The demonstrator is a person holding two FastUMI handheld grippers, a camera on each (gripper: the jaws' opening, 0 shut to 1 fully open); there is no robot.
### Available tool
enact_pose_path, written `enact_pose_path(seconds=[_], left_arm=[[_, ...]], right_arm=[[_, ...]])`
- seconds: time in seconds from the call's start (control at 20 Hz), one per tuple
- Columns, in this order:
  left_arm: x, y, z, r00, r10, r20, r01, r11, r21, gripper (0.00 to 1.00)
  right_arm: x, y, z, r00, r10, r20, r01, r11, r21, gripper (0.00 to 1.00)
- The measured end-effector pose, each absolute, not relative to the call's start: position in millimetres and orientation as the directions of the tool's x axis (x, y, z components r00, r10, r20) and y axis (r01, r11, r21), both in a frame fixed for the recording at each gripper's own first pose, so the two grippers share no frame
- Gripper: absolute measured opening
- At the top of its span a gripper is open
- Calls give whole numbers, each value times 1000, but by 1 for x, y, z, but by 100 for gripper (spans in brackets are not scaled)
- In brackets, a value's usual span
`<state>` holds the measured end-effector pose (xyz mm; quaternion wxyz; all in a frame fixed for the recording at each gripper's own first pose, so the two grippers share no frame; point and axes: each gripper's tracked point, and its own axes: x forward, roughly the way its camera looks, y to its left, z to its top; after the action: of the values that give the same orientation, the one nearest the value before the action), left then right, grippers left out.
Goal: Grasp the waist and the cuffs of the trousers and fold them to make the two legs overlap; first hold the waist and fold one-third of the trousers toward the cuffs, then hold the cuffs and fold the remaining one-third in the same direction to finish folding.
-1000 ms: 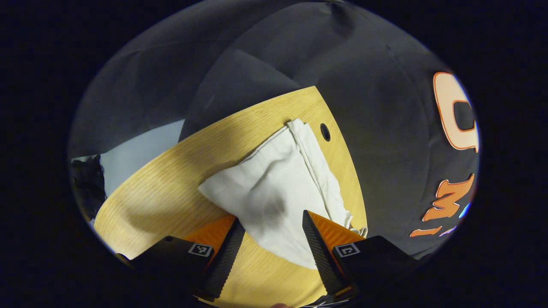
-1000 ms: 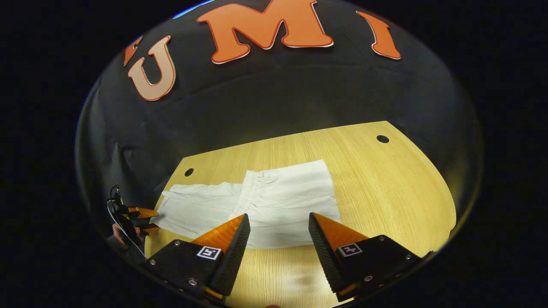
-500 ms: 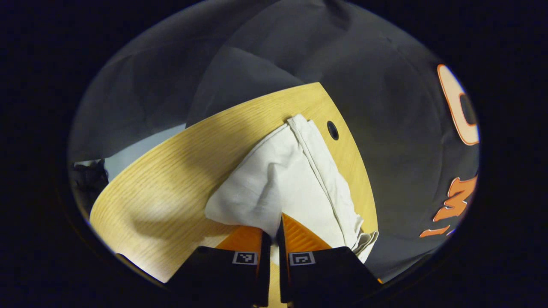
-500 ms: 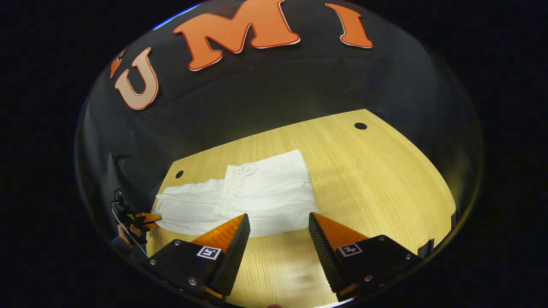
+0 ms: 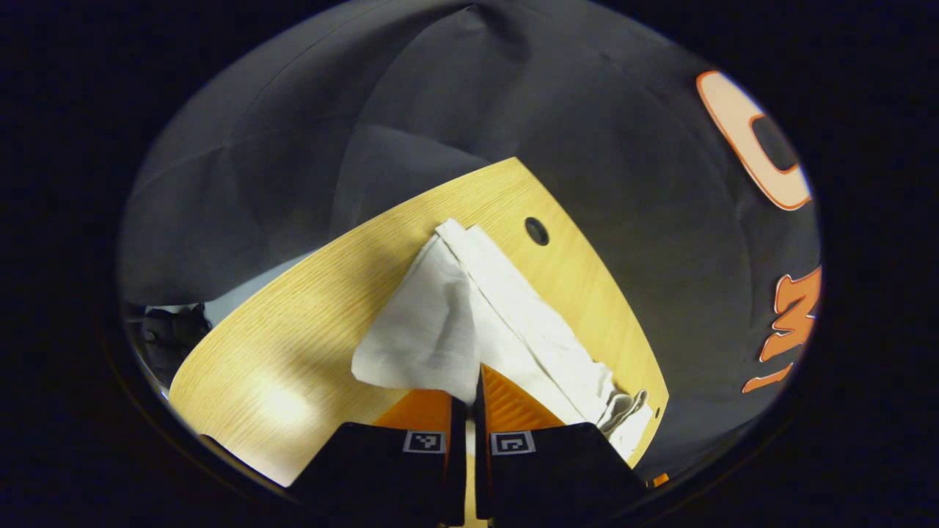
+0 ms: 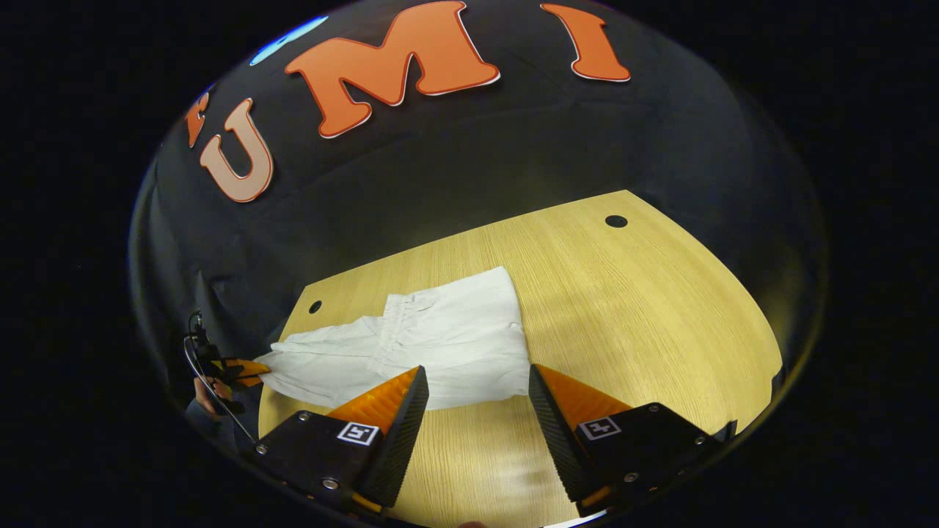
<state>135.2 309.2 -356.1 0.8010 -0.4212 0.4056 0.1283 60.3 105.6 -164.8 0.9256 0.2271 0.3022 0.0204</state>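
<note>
White cotton trousers (image 6: 411, 348), partly folded, lie on the light wooden table (image 6: 623, 308). My left gripper (image 5: 469, 381) is clamped on their cuff end, fabric lifted between both fingers. My right gripper (image 6: 477, 385) hovers above the table's near edge, fingers spread apart, holding nothing.

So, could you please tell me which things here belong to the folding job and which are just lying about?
Job:
- white cloth trousers, waist already folded over
- left gripper, shut on the cuff end
- right gripper, open

Lying about:
- light wooden table
- round cable holes in the table
</note>
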Motion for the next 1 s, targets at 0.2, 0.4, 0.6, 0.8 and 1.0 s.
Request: enact_pose_path(seconds=[0.2, 0.4, 0.6, 0.8, 1.0], left_arm=[[148, 291, -306, 683, -118, -721, -495, 651, -575, 9], [163, 260, -267, 715, -124, -688, -436, 690, -578, 9], [177, 228, -234, 735, -132, -665, -377, 735, -563, 9], [190, 192, -209, 745, -153, -649, -329, 762, -558, 10], [209, 152, -192, 754, -172, -634, -284, 785, -551, 8]], right_arm=[[64, 92, -163, 824, 182, -537, 81, 900, 428, 84], [65, 81, -163, 828, 184, -529, 62, 909, 413, 88], [63, 69, -165, 834, 186, -519, 54, 910, 412, 91], [57, 53, -172, 832, 169, -529, 57, 922, 384, 99], [52, 37, -176, 831, 156, -533, 51, 934, 353, 99]])
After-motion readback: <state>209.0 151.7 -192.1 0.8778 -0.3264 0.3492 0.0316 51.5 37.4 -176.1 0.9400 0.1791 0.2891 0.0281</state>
